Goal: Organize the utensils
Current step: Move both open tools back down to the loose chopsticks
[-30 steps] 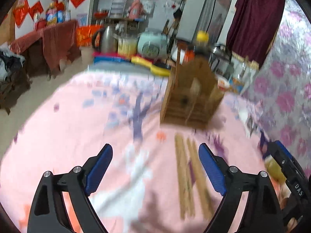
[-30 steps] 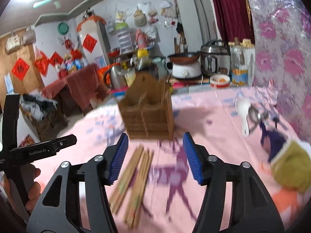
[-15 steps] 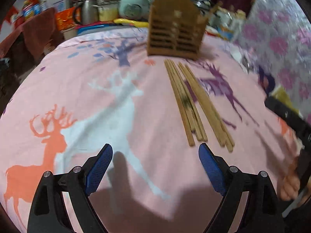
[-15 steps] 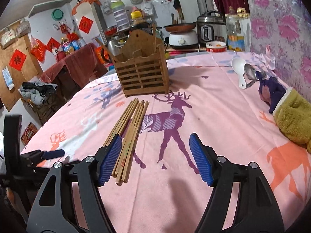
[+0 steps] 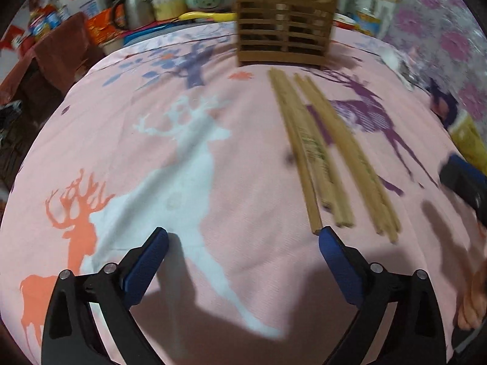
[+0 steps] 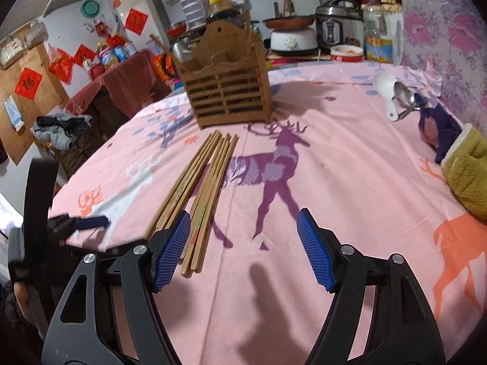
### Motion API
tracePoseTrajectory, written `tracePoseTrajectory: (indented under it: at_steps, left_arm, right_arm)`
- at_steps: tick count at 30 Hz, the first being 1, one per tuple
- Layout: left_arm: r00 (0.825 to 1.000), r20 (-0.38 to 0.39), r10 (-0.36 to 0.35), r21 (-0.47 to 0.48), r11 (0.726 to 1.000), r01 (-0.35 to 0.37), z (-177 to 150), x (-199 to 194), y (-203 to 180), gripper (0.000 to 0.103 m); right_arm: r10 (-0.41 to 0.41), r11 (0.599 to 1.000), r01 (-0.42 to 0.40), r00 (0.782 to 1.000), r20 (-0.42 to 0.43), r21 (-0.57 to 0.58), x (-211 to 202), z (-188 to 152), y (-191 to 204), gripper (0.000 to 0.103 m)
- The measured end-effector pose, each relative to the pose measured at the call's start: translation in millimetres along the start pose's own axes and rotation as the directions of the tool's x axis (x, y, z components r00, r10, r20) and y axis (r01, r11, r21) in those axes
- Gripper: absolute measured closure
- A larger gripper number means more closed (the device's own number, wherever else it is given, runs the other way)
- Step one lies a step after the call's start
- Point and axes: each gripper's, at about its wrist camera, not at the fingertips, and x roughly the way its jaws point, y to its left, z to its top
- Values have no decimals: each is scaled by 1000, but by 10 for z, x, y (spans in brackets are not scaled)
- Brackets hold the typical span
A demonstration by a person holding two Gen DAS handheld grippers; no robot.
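Several wooden chopsticks (image 5: 322, 152) lie in a loose bundle on the pink deer-print cloth (image 5: 170, 140), pointing toward a slatted wooden utensil holder (image 5: 284, 21) at the far side. In the right wrist view the chopsticks (image 6: 202, 185) lie left of centre, the holder (image 6: 229, 88) behind them. My left gripper (image 5: 243, 243) is open and empty, low over the cloth, its right fingertip near the closest chopstick end. My right gripper (image 6: 243, 237) is open and empty, its left finger just over the chopsticks' near ends. A white spoon (image 6: 385, 91) and a metal spoon (image 6: 406, 97) lie far right.
A green and purple cloth bundle (image 6: 465, 167) lies at the table's right edge. Cookers, jars and a kettle crowd the counter (image 6: 319, 36) behind the table. The left gripper shows at the left in the right wrist view (image 6: 79, 223). The table edge drops off at left.
Both grippers have dropped lower and pulled back toward the near ends of the chopsticks. The holder now sits farther away in both views. Both stay open.
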Motion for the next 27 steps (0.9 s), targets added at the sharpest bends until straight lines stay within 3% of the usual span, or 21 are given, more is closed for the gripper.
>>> tracePoseTrajectory:
  at_steps: [5, 16, 25, 27]
  left_arm:
    - [1000, 18, -7, -91, 996, 9, 29, -24, 220, 6]
    - [1000, 11, 29, -52, 998, -28, 7, -10, 156, 6]
    - [999, 12, 33, -50, 998, -33, -2, -7, 159, 6]
    - [999, 12, 33, -50, 998, -32, -3, -5, 153, 6]
  right_arm:
    - [-5, 998, 1, 998, -68, -60, 102, -70, 97, 32]
    - [-121, 954, 74, 982, -148, -290, 232, -234, 432, 34]
    - [-125, 939, 67, 981, -152, -337, 221, -279, 513, 38]
    - [-133, 950, 82, 979, -153, -302, 223, -256, 437, 38]
